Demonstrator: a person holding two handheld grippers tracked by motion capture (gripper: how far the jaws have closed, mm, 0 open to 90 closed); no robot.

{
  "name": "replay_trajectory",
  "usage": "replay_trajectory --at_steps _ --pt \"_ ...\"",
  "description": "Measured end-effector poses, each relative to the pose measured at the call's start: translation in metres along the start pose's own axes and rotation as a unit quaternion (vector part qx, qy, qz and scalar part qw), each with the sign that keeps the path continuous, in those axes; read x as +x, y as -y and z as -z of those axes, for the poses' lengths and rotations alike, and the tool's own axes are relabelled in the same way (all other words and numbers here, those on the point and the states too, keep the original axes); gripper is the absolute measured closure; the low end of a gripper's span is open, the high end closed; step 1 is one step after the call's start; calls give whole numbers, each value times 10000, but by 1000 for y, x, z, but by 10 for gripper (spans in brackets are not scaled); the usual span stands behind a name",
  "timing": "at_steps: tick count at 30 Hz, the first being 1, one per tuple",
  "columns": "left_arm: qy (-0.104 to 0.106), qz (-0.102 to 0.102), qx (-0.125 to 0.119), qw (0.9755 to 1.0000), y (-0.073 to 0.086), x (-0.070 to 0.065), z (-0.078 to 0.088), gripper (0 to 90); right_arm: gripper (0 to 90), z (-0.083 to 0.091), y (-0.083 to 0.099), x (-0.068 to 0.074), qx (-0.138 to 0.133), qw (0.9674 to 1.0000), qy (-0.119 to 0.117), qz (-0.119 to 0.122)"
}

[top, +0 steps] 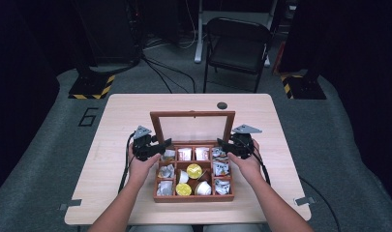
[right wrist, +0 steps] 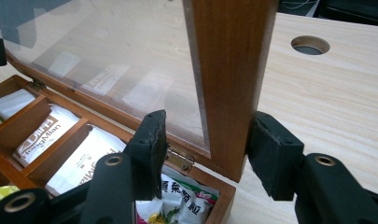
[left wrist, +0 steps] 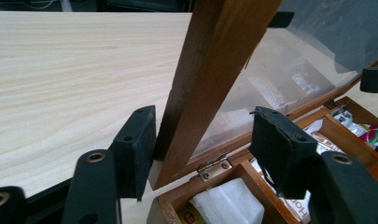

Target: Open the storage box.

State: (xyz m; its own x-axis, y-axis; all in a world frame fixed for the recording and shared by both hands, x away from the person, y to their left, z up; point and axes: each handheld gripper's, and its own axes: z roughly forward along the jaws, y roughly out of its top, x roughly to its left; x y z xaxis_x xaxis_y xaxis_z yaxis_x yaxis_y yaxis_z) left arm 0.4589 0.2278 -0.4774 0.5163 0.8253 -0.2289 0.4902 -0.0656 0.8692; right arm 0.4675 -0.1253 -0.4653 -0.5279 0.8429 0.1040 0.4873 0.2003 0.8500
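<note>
A wooden compartment box (top: 193, 198) sits at the table's near middle, its glass-paned lid (top: 192, 114) standing upright. My left gripper (top: 163, 145) straddles the lid's left frame post (left wrist: 214, 70). One pad (left wrist: 140, 149) touches the post's outer face, and the other pad (left wrist: 275, 144) stands apart on the glass side. My right gripper (top: 222, 145) straddles the right post (right wrist: 228, 70) the same way: its outer pad (right wrist: 270, 158) is against the wood, with a gap at the inner pad (right wrist: 151, 149). Both are open around the posts.
The box holds white sachets (top: 184, 153), silver packets (top: 221, 169) and yellow-lidded cups (top: 194, 170). Brass hinges (left wrist: 214, 169) join lid and box. A cable hole (top: 222, 105) lies behind the lid in the light wooden table (top: 121, 125). A folding chair (top: 237, 43) stands beyond.
</note>
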Motion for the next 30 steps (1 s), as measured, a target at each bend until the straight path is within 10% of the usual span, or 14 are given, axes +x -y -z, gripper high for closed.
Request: replay_trajectory --at_steps 30 --pt "-284 146 47 9995 -5 2 -12 475 536 -10 -2 -4 -38 9996 176 -218"
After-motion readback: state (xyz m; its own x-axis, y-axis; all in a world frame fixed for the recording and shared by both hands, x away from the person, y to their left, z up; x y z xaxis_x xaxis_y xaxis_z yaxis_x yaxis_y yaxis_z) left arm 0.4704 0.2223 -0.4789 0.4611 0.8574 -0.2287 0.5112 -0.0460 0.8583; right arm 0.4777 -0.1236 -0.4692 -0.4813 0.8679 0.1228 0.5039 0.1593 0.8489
